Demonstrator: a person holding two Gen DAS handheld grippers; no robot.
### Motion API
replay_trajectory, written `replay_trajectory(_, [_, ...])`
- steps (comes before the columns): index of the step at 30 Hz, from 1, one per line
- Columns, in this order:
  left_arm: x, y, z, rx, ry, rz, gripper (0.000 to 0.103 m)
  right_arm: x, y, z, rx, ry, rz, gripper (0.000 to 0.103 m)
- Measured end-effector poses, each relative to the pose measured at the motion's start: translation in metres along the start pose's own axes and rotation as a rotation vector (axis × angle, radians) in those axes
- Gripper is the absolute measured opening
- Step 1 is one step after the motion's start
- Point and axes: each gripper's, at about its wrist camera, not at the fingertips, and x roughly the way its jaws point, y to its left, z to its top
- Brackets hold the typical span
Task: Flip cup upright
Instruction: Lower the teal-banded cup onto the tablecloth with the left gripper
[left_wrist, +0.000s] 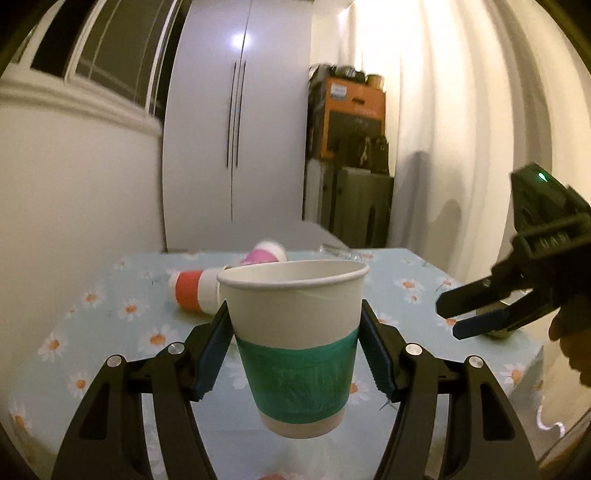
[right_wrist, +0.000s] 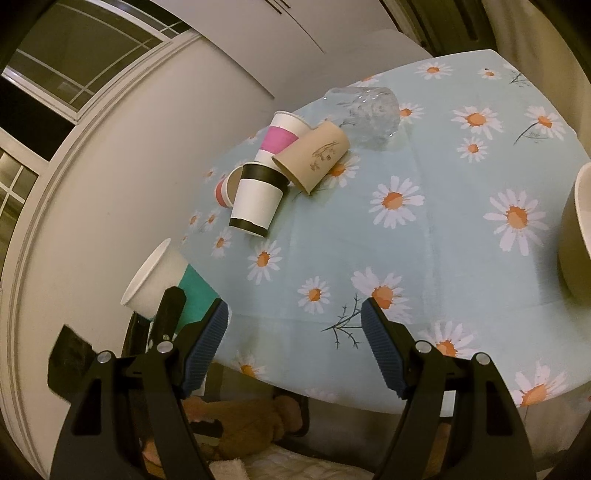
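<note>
My left gripper (left_wrist: 295, 343) is shut on a white paper cup with a green band (left_wrist: 295, 347). It holds the cup mouth up, above the table with the daisy cloth (left_wrist: 110, 332). The same cup shows at the left of the right wrist view (right_wrist: 166, 280), near the table's edge, with a left gripper finger across it. My right gripper (right_wrist: 294, 343) is open and empty, above the near table edge. It also shows at the right of the left wrist view (left_wrist: 454, 317).
A cluster of paper cups lies on its side at the far end: a pink-banded cup (right_wrist: 280, 136), a brown cup (right_wrist: 314, 155), a black-banded cup (right_wrist: 258, 199), a red-banded cup (right_wrist: 223, 190). A clear glass (right_wrist: 373, 107) lies behind them. A beige bowl (right_wrist: 576, 236) sits at the right.
</note>
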Motion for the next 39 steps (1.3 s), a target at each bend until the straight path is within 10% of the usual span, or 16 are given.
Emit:
replay_trajectory(18, [0.019,-0.021,-0.057,0.041,-0.163,0.255,0.066,-0.005,-0.01,0.003,0.003,-0.007,-0.029,0.074])
replay_trajectory(39, [0.027,-0.028,-0.079,0.052,-0.129,0.233,0.078,0.0,-0.011,0.001,-0.016,0.006,-0.068,0.074])
